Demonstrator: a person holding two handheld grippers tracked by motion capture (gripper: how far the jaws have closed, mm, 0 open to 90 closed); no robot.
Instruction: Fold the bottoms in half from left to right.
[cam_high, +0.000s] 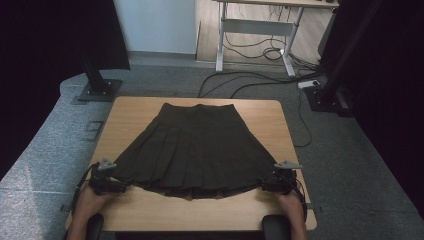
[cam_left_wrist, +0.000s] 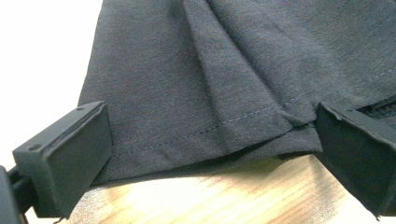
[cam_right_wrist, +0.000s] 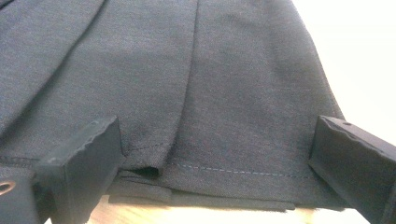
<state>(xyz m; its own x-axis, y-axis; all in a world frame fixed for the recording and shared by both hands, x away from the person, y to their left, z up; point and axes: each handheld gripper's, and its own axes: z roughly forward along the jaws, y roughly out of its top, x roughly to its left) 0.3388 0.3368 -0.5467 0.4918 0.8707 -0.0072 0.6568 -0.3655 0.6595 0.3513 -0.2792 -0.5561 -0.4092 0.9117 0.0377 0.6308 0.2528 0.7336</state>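
A dark pleated skirt (cam_high: 192, 147) lies flat on the wooden table (cam_high: 210, 212), waistband at the far side and hem toward me. My left gripper (cam_high: 120, 186) sits at the hem's left corner, and my right gripper (cam_high: 265, 186) at the hem's right corner. In the left gripper view the jaws of the left gripper (cam_left_wrist: 210, 112) stand wide apart with the stitched hem of the skirt (cam_left_wrist: 210, 70) between them, unpinched. The right gripper view shows the same for the right gripper (cam_right_wrist: 217, 123), whose jaws flank the skirt (cam_right_wrist: 163, 70) at its hem edge. A hand holds each gripper from the near edge.
Bare wood runs along the near edge and both sides of the skirt. Beyond the table, a black stand base (cam_high: 100, 90) sits at the back left and another (cam_high: 325, 97) at the back right. Cables (cam_high: 250, 80) and a desk frame (cam_high: 255, 30) lie farther back.
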